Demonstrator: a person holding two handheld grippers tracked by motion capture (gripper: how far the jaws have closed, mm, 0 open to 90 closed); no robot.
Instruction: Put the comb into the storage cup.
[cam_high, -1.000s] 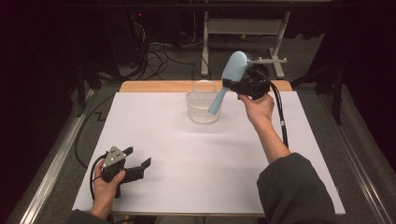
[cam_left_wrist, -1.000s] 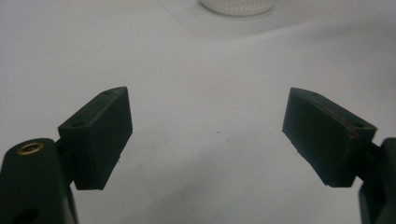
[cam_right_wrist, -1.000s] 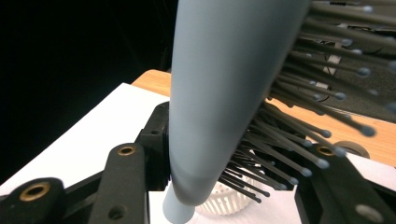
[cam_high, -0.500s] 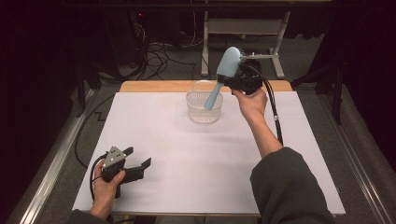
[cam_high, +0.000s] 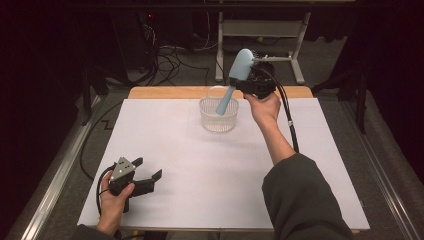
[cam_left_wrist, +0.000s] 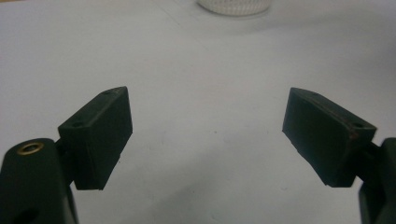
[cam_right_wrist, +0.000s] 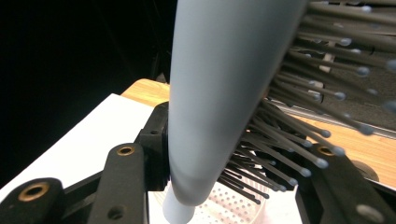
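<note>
A light blue hairbrush (cam_high: 240, 66) with dark bristles hangs tilted above the far middle of the table. My right gripper (cam_high: 252, 80) is shut on it near the base of its head. The handle points down into a clear perforated basket (cam_high: 218, 119). In the right gripper view the brush (cam_right_wrist: 219, 93) stands between the jaws of my right gripper (cam_right_wrist: 233, 154), with the basket (cam_right_wrist: 233, 205) below. My left gripper (cam_high: 149, 168) rests open at the near left of the white table cover (cam_high: 200, 170), holding nothing. In the left gripper view the left gripper (cam_left_wrist: 208, 116) faces the basket (cam_left_wrist: 233, 5) far ahead.
A strip of wooden table edge (cam_high: 165, 92) runs along the back. The right gripper's black cable (cam_high: 290, 125) trails down beside the forearm. Cables and a metal stand (cam_high: 260, 30) lie on the dark floor beyond the table. Metal rails flank both sides.
My right hand has carried the brush a little to the left and farther back, over the basket. The left gripper has stayed where it was.
</note>
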